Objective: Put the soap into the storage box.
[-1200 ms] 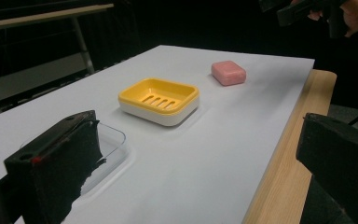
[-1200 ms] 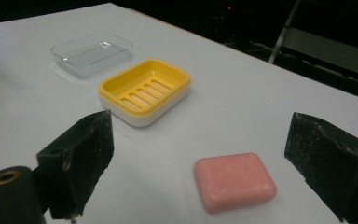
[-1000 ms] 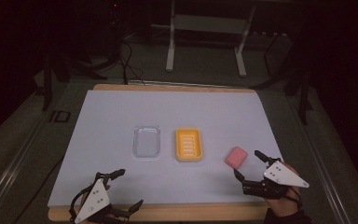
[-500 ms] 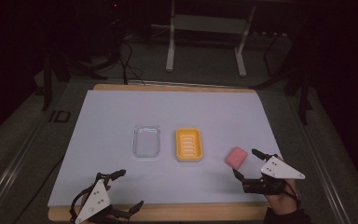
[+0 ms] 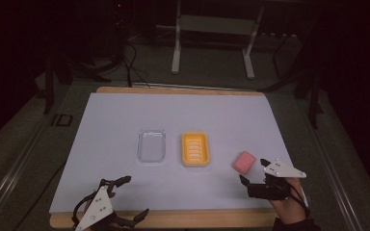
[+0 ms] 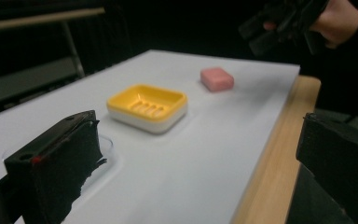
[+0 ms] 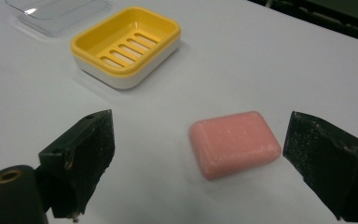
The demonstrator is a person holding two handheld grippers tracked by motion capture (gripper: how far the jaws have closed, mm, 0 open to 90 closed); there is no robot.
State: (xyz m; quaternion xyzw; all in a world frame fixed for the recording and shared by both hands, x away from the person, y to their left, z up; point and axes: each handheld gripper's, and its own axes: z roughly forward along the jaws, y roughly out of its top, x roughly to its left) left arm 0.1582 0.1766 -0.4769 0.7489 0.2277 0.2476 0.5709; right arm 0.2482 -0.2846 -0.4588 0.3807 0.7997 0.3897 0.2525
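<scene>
Now that the right gripper (image 5: 252, 170) has edged forward with its jaws spread wide and holding nothing, the pink soap (image 7: 233, 143) lies just ahead between them, unlifted, the yellow soap dish (image 7: 126, 45) farther beyond, suggesting a grasp is imminent.

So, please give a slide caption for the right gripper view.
Open right gripper approaching pink soap bar, yellow soap dish behind.

Two black claws (image 5: 125, 196) (image 5: 254, 170), each with blocky jaws, a grey three-cornered top plate and a dark sleeve (image 5: 296, 225).
</scene>
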